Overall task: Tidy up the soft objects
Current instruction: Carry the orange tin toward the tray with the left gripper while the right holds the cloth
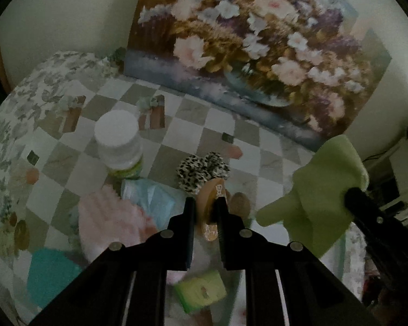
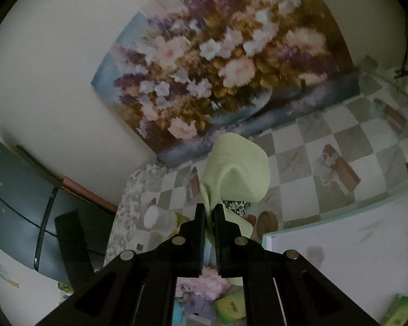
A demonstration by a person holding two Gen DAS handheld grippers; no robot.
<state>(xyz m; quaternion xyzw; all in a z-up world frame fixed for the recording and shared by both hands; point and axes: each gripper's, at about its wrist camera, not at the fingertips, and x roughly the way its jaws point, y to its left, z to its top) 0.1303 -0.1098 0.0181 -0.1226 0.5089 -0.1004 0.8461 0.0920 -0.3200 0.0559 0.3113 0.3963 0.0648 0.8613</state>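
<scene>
Pinching a round tan wooden piece (image 1: pixel 210 212) edge-on between its two black fingers, the left tool (image 1: pixel 206 212) hangs over a counter (image 1: pixel 193 114) covered in a grey-and-white checked cloth. At the right tool (image 2: pixel 209 218), seen from its own camera, the fingers are clenched on a pale green cloth (image 2: pixel 235 168), which bunches up above the fingertips and droops to either side; in the left view that same cloth (image 1: pixel 323 193) shows at about 3 o'clock, clear of the surface. Lying at 12 o'clock from the left tool, just beyond the wooden piece, is a leopard-print scrunchie (image 1: pixel 202 169). A white-lidded jar (image 1: pixel 119 146) stands at 10 o'clock, with a light blue packet (image 1: pixel 152 198) below it and a fluffy pink item (image 1: pixel 108 217) at 9 o'clock. At 8 o'clock lies a teal cloth (image 1: pixel 50 277), blurred, and a small green packet (image 1: pixel 201 290) shows between the tool's arms at 6 o'clock. A large flower painting (image 1: pixel 247 49) leans on the wall behind the counter
</scene>
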